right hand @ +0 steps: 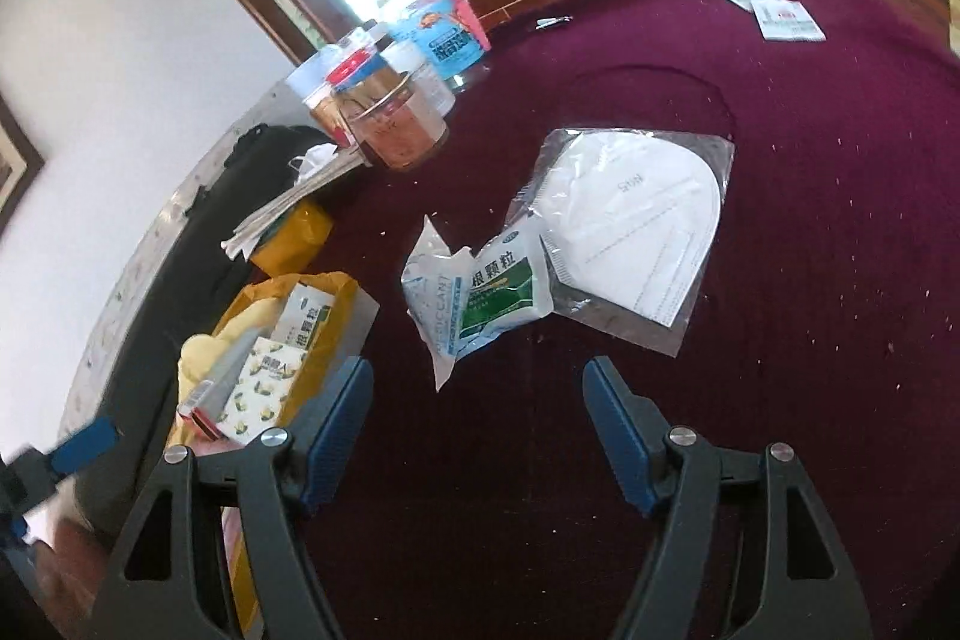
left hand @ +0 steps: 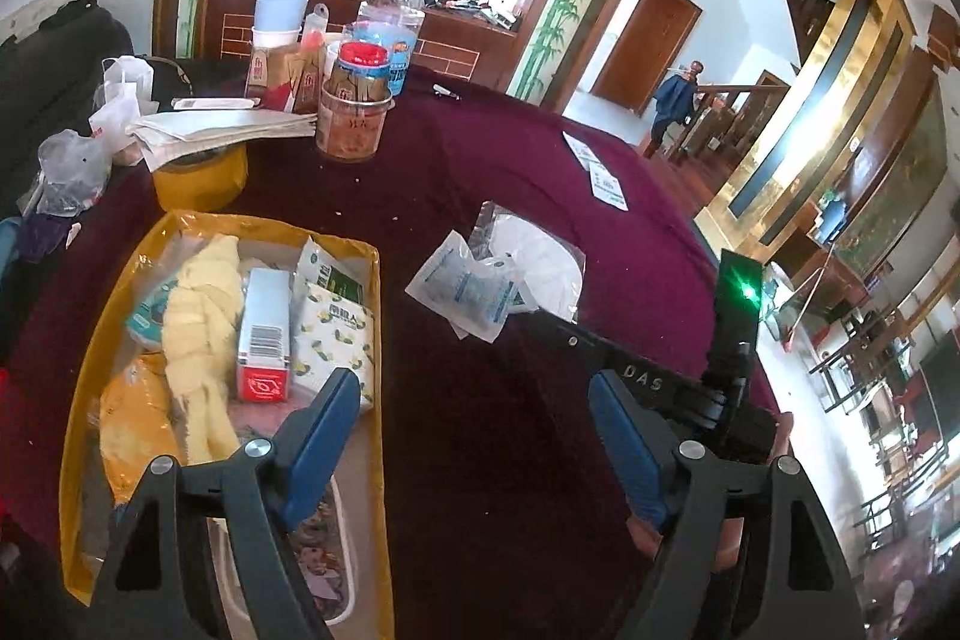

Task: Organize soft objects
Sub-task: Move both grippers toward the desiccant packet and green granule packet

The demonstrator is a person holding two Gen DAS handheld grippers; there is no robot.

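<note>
Meanwhile both the left gripper and right gripper gape empty, sachets lying ahead.

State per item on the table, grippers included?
yellow bin: partly filled, open top
face mask: sealed in clear bag, flat on cloth
green sachet: on cloth, overlapping the mask bag's edge
desiccant pack: crumpled, beside sachet
left gripper: open, empty
right gripper: open, empty
</note>
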